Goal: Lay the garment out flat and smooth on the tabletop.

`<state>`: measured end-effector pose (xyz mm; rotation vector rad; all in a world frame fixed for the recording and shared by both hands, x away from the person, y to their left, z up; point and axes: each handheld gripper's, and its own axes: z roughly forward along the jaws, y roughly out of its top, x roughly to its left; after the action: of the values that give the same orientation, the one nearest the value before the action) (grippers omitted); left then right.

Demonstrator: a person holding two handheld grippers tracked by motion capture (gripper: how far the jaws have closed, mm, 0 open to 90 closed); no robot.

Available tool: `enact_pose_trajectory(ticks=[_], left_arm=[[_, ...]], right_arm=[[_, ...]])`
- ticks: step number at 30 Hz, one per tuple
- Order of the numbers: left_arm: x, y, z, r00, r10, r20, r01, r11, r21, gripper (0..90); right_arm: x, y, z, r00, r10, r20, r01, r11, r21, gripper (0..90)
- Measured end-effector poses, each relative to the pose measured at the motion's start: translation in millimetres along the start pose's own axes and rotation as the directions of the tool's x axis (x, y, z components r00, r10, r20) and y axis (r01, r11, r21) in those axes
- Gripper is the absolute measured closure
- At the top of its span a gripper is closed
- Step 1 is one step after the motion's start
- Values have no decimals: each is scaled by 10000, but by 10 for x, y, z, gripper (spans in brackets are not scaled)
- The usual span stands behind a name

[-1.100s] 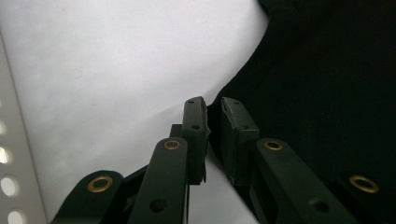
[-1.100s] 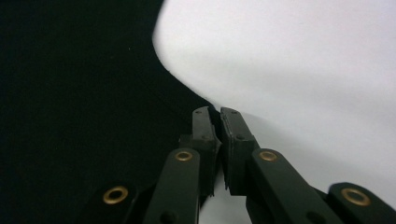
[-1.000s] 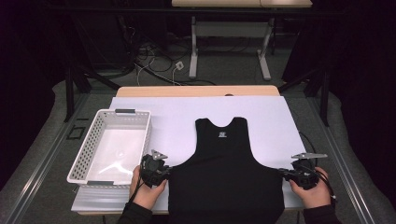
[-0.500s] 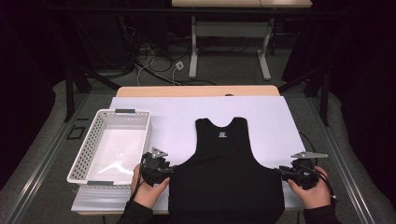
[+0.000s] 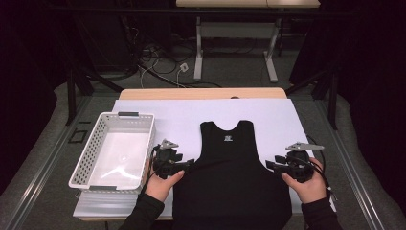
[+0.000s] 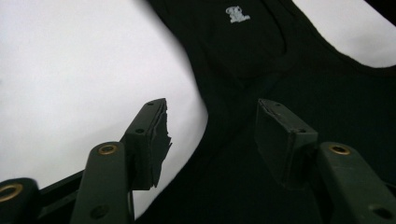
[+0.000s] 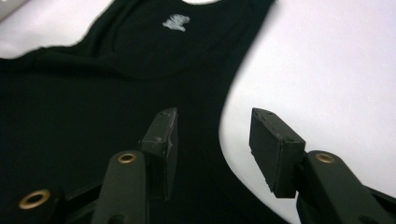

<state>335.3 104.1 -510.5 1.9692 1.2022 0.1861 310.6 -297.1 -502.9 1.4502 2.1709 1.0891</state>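
A black tank top (image 5: 230, 182) lies flat, neck away from me, on the white table cover (image 5: 182, 115). My left gripper (image 5: 189, 165) hovers at its left side edge and my right gripper (image 5: 269, 166) at its right side edge, both just below the armholes. In the left gripper view the left gripper (image 6: 212, 119) has just been opening; the tank top (image 6: 289, 60) lies under the jaws with nothing between the pads. In the right gripper view the right gripper (image 7: 212, 128) has also just been opening above the edge of the tank top (image 7: 93, 93), gripping nothing.
A white perforated basket (image 5: 88, 158) stands at the table's left, close to my left hand. A wooden table edge (image 5: 201, 93) runs along the far side. Cables and the legs of another table lie beyond it on the floor.
Both grippers' jaws have opened and let go of the tank top's side edges. Both hands have lifted slightly; the tank top lies where it was.
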Motion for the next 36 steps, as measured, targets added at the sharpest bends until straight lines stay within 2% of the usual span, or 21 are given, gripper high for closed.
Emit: enact_pose_trajectory(ticks=[3, 9, 14, 20, 24, 29, 34, 36], left_arm=[[-7, 56, 29, 10000, 28, -20, -28, 10000, -85, 426], [-18, 180, 73, 9997, 227, -57, -228, 9994, -265, 402], [-20, 268, 107, 9995, 315, -58, -317, 9985, -456, 395], [5, 316, 171, 9997, 232, -31, -234, 9984, -508, 379], [32, 336, 230, 9998, 198, -35, -199, 9986, -487, 373], [52, 356, 305, 9990, 456, 35, -454, 9975, -540, 366], [55, 359, 356, 9998, 179, 133, -173, 9987, -479, 360], [70, 360, 375, 9998, -158, 113, 164, 9987, -491, 319]], right_arm=[[33, 76, 37, 9999, -127, -78, 126, 9999, -114, 500], [56, 197, 130, 9998, -73, -171, 71, 9999, -133, 479], [65, 276, 214, 9998, -163, -68, 162, 9997, -154, 451], [84, 335, 308, 9994, -330, 33, 331, 9993, -187, 414], [90, 369, 360, 9989, -462, 130, 466, 9981, -391, 404], [90, 410, 465, 9984, -536, 182, 543, 9976, -426, 400], [99, 429, 569, 9994, -348, 88, 352, 9986, -388, 400], [104, 439, 595, 9994, -319, 93, 322, 9990, -319, 400]])
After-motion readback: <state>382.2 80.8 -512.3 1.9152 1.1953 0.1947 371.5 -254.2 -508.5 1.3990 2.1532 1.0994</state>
